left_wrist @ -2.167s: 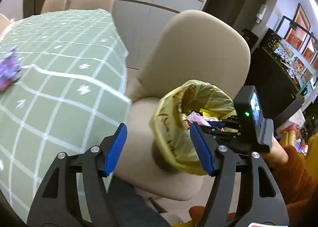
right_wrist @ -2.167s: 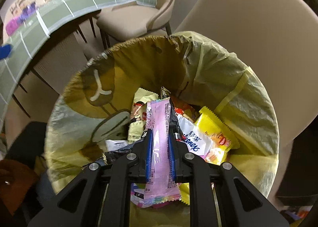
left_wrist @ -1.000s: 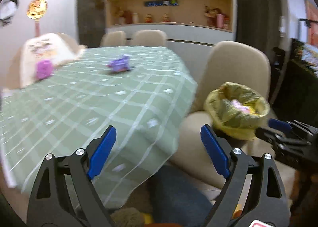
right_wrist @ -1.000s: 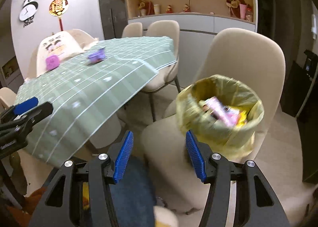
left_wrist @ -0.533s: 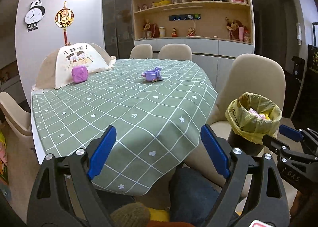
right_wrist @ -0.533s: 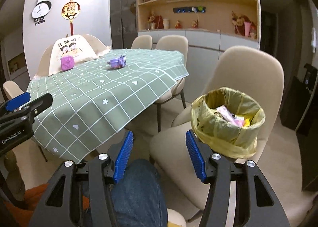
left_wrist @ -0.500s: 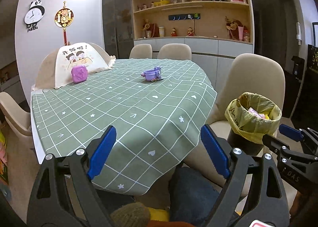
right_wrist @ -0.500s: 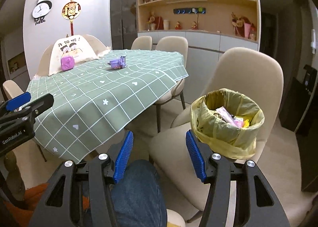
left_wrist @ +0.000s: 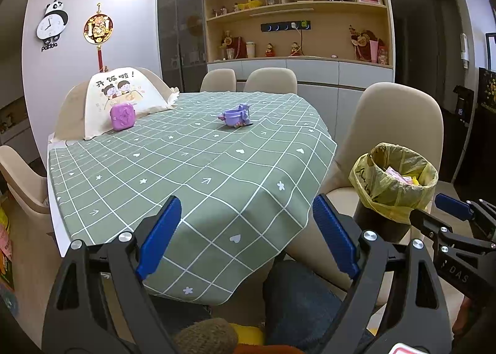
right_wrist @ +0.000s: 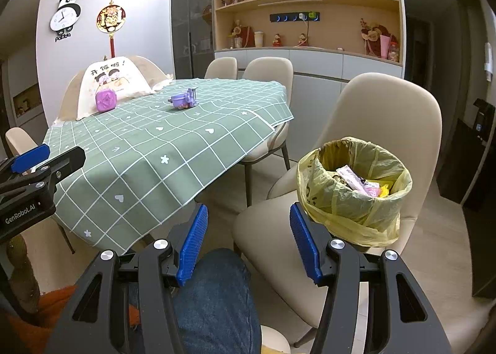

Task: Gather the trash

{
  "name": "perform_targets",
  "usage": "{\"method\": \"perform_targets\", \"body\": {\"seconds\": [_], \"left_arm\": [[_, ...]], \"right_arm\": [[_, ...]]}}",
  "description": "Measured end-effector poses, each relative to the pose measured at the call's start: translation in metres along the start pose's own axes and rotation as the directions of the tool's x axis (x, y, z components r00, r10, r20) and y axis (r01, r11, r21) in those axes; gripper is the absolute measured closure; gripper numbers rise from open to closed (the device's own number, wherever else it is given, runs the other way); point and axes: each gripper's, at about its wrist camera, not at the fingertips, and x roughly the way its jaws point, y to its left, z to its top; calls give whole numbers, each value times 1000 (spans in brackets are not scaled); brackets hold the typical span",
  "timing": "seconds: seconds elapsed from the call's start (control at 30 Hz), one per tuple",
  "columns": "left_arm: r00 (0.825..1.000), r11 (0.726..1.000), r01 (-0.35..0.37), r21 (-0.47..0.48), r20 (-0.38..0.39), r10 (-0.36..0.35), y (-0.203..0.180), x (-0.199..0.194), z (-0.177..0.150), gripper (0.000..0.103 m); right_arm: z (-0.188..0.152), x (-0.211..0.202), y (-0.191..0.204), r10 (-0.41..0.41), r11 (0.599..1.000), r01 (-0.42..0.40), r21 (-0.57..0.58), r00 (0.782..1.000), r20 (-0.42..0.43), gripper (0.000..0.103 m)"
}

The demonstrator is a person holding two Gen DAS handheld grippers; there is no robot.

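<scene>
Both grippers hang low at 6 o'clock in their own views, empty. The left gripper (left_wrist: 245,236) has its fingers (left_wrist: 159,233) spread wide over the near edge of the tabletop (left_wrist: 192,168); the right gripper (right_wrist: 248,242) is likewise released, holding nothing.

The bin (right_wrist: 353,190), lined with a yellow bag, stands on the seat of a chair (right_wrist: 384,124) at 3 o'clock of the right view, with wrappers (right_wrist: 361,183) piled inside, a pink one on top. The cloth looks bare of trash; only two purple toys (left_wrist: 237,115) sit far off at 12 o'clock, beside a cushion (left_wrist: 124,100), and they are likely not litter.

So collection seems about finished. To do this step well, scan the tabletop edges and the floor for any stray scrap before stopping. If one turns up, come at it with fingers open, pinch the wrapper flat across its middle, and release it over the bag's centre so it does not catch the rim.
</scene>
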Motion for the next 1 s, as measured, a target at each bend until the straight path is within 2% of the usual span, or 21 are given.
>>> {"method": "perform_targets", "body": {"seconds": [1.0], "left_arm": [[1000,1000,15,13,-8,-15,-4,2,-2,21]], "right_arm": [[-3,-2,3,-16,1000,16,22,1000,1,51]]}}
